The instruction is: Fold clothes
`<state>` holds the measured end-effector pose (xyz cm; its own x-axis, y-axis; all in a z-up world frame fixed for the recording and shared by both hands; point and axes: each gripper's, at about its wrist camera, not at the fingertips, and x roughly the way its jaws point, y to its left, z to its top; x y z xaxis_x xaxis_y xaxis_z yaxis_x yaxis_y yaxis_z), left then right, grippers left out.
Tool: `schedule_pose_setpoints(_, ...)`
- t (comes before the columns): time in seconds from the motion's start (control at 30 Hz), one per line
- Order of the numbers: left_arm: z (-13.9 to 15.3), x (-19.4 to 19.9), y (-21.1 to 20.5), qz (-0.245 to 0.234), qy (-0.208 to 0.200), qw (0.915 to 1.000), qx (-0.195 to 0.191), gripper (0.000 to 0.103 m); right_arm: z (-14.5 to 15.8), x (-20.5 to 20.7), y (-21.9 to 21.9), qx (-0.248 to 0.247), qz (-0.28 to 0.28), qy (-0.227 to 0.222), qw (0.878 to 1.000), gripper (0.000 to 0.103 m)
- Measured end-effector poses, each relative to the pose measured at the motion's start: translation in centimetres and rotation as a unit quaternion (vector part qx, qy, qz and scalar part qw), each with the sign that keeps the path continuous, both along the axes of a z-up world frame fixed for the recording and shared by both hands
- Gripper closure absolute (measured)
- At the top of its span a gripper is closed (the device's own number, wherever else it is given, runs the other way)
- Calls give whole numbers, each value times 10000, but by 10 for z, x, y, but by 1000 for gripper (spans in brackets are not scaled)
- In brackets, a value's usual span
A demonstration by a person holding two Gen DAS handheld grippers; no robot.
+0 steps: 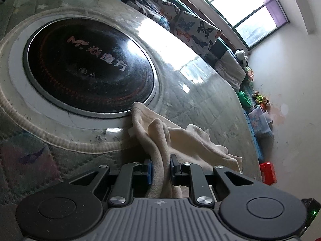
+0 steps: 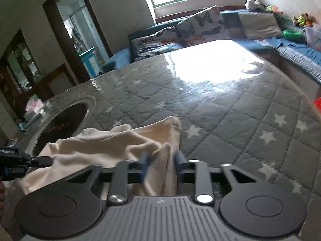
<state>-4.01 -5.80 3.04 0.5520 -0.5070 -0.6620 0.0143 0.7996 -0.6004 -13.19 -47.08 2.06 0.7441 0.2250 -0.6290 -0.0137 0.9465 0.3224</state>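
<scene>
**Cream cloth strung between 2 grippers, low in both frames**

The left gripper [image 1: 160, 168] has its fingers drawn close onto a thick fold of the cream garment [image 1: 180, 138], which fans away toward the centre-right of that view, beside the round black cooktop [image 1: 90, 66]. The right gripper [image 2: 160, 164] also has cloth between its fingers — they look nearly closed on it, though blur hides the contact. In the right view the garment [image 2: 112, 142] runs leftward to the other tool at the left edge, so its long axis probably lies across the 2 grips, over the quilted star cover [image 2: 240, 120]. Neither hand is nearer.
</scene>
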Motion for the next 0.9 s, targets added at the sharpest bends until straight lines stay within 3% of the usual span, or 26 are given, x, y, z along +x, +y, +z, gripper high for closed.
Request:
schedule_pose_setpoints(0.07, 4, 1, -3, -67, -82, 9999, 57, 86, 2, -1, 4, 5, 26, -54, 10000, 93)
schedule_pose_setpoints(0.4, 30, 16, -61, -764, -477, 9955, 298, 89, 41, -18, -7, -114, -188, -704, 9973, 95)
schedule_pose_setpoints(0.6, 40, 29, -109, -1189, -620, 9902, 378, 89, 63, -25, -38, -355, -566, -984, 9929, 95)
schedule_pose_setpoints(0.9, 41, 44, -176, -1690, -723, 9819, 465, 89, 73, -29, -91, -718, -1173, -1020, 9852, 95)
